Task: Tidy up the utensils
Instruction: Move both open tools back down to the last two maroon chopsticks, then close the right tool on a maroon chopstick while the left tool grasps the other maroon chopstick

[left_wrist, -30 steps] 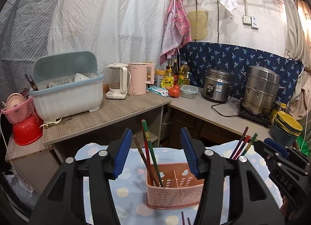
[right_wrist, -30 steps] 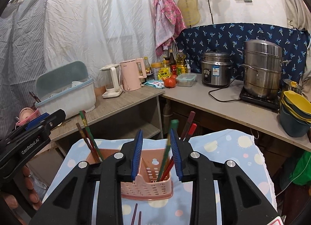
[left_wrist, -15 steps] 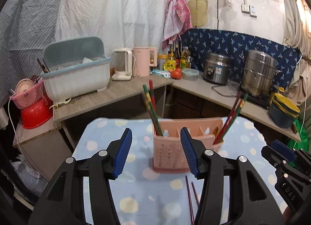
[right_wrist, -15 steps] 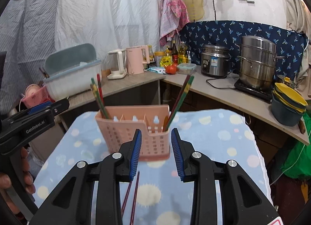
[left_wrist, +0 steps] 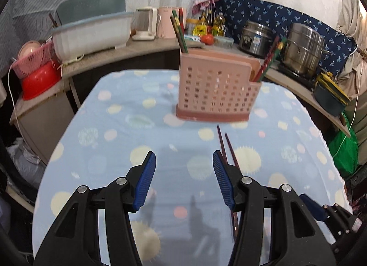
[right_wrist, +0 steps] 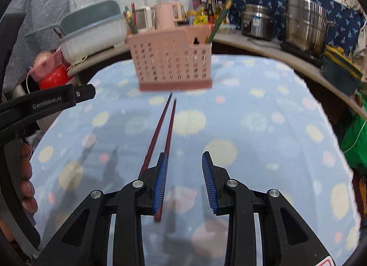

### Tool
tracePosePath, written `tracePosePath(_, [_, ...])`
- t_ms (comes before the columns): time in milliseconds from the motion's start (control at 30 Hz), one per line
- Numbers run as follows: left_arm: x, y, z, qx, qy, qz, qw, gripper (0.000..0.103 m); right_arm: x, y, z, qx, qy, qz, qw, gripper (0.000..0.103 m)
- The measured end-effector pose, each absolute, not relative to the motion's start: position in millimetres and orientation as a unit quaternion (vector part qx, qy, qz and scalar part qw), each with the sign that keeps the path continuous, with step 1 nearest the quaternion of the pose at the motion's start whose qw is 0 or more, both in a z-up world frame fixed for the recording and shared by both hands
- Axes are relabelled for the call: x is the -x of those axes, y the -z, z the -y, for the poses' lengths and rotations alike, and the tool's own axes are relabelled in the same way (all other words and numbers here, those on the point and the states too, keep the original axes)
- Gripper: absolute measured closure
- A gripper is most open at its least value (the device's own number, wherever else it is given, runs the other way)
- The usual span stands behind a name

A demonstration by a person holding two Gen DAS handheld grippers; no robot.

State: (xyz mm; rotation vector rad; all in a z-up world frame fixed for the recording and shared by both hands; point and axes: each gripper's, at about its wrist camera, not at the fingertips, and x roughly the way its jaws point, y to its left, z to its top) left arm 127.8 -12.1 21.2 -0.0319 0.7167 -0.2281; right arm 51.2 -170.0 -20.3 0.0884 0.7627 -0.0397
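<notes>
A pink slotted utensil holder [left_wrist: 215, 89] stands on the dotted blue tablecloth [left_wrist: 114, 133]; it also shows in the right wrist view [right_wrist: 172, 59]. Chopsticks stand in its left end [left_wrist: 179, 29] and right end [left_wrist: 268, 59]. Two dark red chopsticks [right_wrist: 164, 133] lie flat on the cloth in front of it, also in the left wrist view [left_wrist: 226, 146]. My left gripper [left_wrist: 183, 178] is open and empty, its right finger over the pair. My right gripper [right_wrist: 184, 178] is open and empty, with the pair passing under its left finger.
A counter behind the table carries a dish rack [left_wrist: 91, 29], kettles [left_wrist: 146, 22], a rice cooker [left_wrist: 257, 36] and a steel steamer pot [left_wrist: 302, 48]. Stacked bowls [left_wrist: 332, 93] sit at the right. A pink basket on a red bowl [left_wrist: 36, 75] sits at the left.
Both grippers have pulled back from the holder and tilted down toward the table. The holder now looks farther off. The two flat chopsticks have come into full view.
</notes>
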Motion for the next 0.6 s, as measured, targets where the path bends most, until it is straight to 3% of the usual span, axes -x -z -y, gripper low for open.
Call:
tracePosePath(467, [-96, 30, 3, 0.023, 0.099, -0.402, 0.910, 0.054, -48, 58, 143, -0.044, -0.001, -0.413, 0.910, 0.075])
tracePosePath(600, [-94, 38, 2, 0.024, 0.099, -0.411, 0.906, 0.054, -52, 63, 140, -0.041, 0.001, -0.423, 0.905, 0.087])
